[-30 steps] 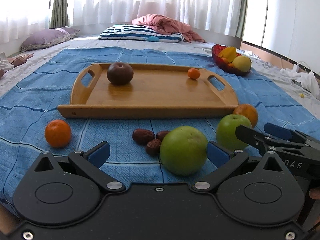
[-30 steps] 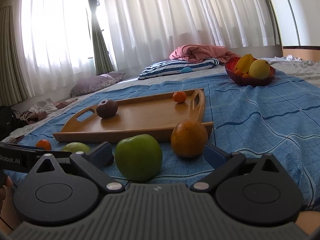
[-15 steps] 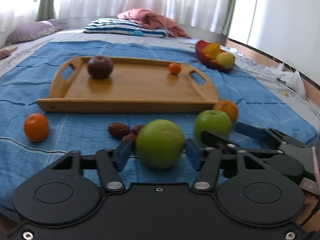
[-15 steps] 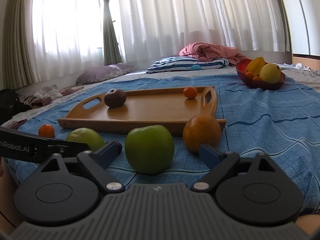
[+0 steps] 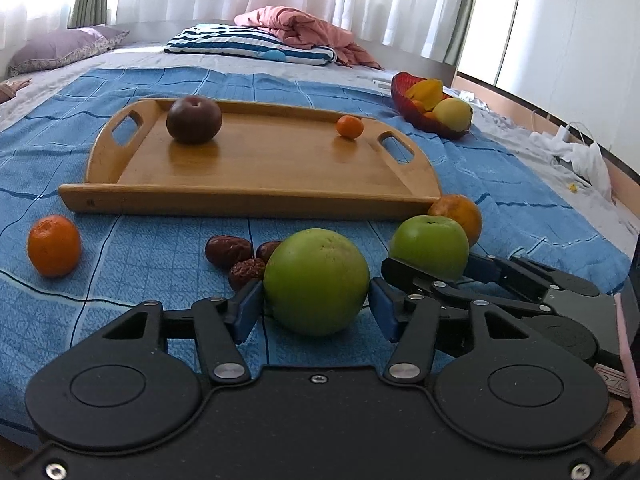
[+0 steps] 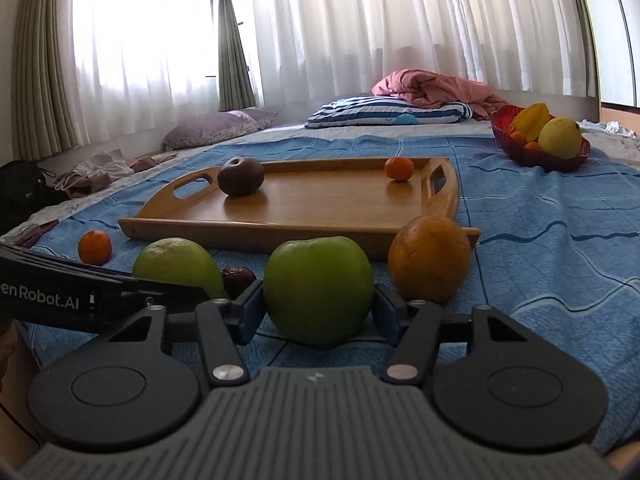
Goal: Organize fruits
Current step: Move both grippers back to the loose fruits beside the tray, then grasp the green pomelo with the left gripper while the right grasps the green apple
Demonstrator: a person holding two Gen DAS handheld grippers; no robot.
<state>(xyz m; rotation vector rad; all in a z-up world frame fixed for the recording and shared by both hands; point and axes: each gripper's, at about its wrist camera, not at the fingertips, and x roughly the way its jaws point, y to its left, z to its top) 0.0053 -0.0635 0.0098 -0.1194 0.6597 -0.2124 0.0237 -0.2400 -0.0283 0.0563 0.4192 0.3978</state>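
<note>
My left gripper (image 5: 316, 308) is shut on a large round green fruit (image 5: 316, 282) on the blue blanket. My right gripper (image 6: 319, 312) is shut on a green apple (image 6: 319, 290), which also shows in the left wrist view (image 5: 430, 246). A wooden tray (image 5: 260, 196) lies beyond, holding a dark purple fruit (image 5: 194, 120) and a small orange (image 5: 349, 126). A larger orange (image 6: 430, 264) sits right of the apple. A mandarin (image 5: 53, 246) lies at the left. Three dried red dates (image 5: 228, 250) lie behind the large green fruit.
A red bowl (image 5: 412, 120) with yellow fruits stands at the far right on the bed. A striped pillow (image 5: 248, 44), a pink blanket (image 5: 304, 30) and a purple pillow (image 5: 60, 48) lie at the back. The bed edge drops off on the right.
Both grippers moved forward and closed, the left on the large green fruit, the right on the green apple. One second ago both were wide open.
</note>
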